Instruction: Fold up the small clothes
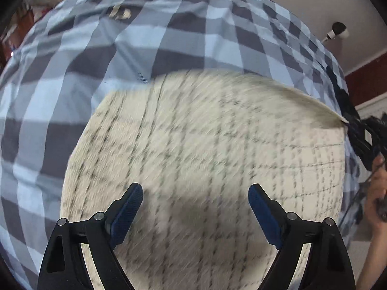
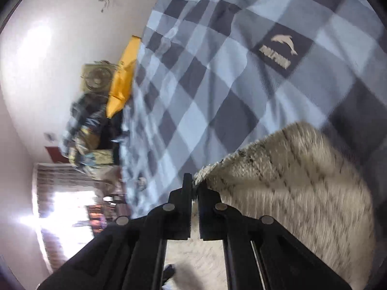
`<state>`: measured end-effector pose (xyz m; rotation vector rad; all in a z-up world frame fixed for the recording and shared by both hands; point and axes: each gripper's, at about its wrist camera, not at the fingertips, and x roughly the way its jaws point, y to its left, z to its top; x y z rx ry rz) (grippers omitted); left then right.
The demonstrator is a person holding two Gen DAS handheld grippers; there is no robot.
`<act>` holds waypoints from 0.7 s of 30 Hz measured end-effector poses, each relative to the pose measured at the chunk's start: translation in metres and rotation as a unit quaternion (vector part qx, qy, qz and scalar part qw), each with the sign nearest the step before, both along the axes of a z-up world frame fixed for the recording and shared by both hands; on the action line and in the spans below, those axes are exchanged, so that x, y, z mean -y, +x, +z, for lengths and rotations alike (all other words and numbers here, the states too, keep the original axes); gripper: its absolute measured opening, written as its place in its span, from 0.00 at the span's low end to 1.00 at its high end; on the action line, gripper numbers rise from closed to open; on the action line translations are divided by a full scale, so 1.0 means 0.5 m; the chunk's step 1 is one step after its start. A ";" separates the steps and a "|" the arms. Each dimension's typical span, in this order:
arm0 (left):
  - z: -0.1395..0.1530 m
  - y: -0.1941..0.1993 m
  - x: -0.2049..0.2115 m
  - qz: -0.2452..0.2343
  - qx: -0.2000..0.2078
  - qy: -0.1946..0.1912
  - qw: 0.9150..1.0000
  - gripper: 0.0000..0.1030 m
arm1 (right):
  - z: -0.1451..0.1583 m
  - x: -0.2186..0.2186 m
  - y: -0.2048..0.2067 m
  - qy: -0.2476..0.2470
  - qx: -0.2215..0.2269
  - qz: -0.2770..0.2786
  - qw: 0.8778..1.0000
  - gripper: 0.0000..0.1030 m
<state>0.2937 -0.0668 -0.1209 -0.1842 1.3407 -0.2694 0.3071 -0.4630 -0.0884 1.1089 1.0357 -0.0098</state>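
Note:
A cream garment with a thin dark check lies spread on the blue-and-grey checked bedsheet, blurred by motion. My left gripper hangs over the garment, its blue pads wide apart with nothing between them. In the right wrist view my right gripper is shut on a corner of the cream garment, which is lifted off the checked bedsheet. At the right edge of the left wrist view, the right gripper shows as a dark shape pinching that lifted corner, with a hand behind it.
A yellow cushion lies at the bed's far edge, beside a pile of patterned clothes. The sheet carries a dolphin logo. A white wall camera and a bright window are beyond the bed.

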 end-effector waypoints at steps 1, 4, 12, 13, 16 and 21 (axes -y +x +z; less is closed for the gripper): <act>0.001 0.009 0.010 -0.002 0.004 0.005 1.000 0.87 | -0.015 -0.008 0.015 -0.001 -0.008 0.009 1.000 0.04; -0.004 0.043 0.030 0.001 0.016 0.026 1.000 0.87 | -0.064 -0.026 0.038 -0.016 -0.060 0.034 0.997 0.11; 0.007 0.048 -0.016 0.014 0.035 0.052 0.998 0.87 | -0.015 0.058 -0.018 0.031 -0.036 -0.010 0.999 0.85; 0.019 0.035 -0.026 0.012 0.040 0.059 0.997 0.87 | 0.002 0.066 -0.032 0.025 -0.028 -0.009 0.999 0.85; 0.062 -0.024 -0.063 -0.001 0.059 0.077 0.995 0.87 | 0.058 0.065 -0.089 -0.048 -0.027 0.016 0.998 0.85; 0.127 -0.160 -0.147 0.007 0.087 0.111 0.990 0.87 | 0.084 0.012 -0.243 -0.187 -0.043 0.105 0.976 0.85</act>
